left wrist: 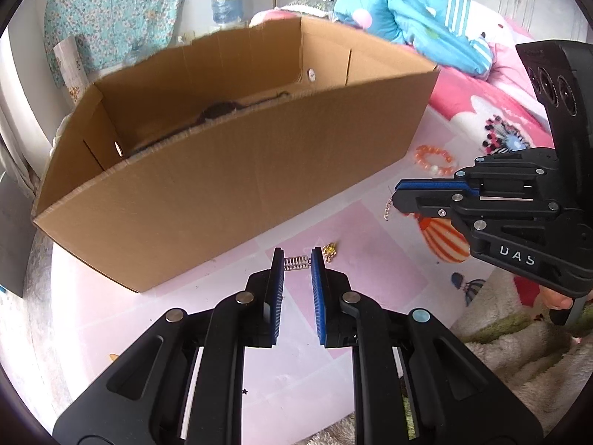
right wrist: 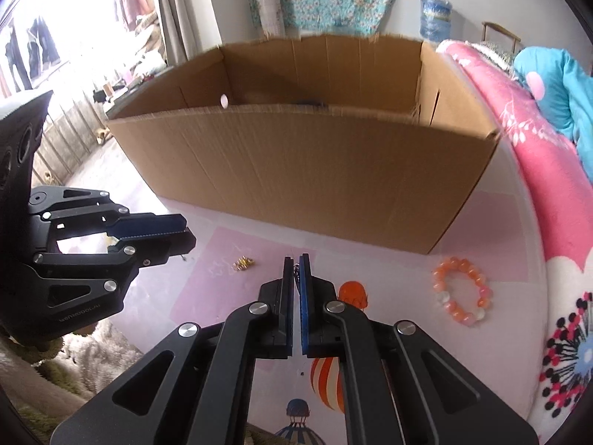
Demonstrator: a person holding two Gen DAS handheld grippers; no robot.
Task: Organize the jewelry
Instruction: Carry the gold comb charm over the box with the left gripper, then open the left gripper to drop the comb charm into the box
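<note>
Left gripper (left wrist: 297, 256) sits low over the pink mat (left wrist: 363, 259), jaws narrow but apart w/ a silver clip (left wrist: 296, 262) between the tips, gold charm (left wrist: 329, 251) just beside. Right gripper (right wrist: 295, 263) is pinched tight on a thin chain (left wrist: 388, 207). Orange bead bracelet (right wrist: 461, 291) lies near the cardboard box (right wrist: 296, 170) corner; bare mat btwn box wall and both grippers.

Matt brown corrugated cardboard box (left wrist: 237, 170), glossy orange glass-like bead bracelet (right wrist: 461, 291), matt black plastic gripper (left wrist: 297, 259), fluffy cream blanket (left wrist: 519, 356)
</note>
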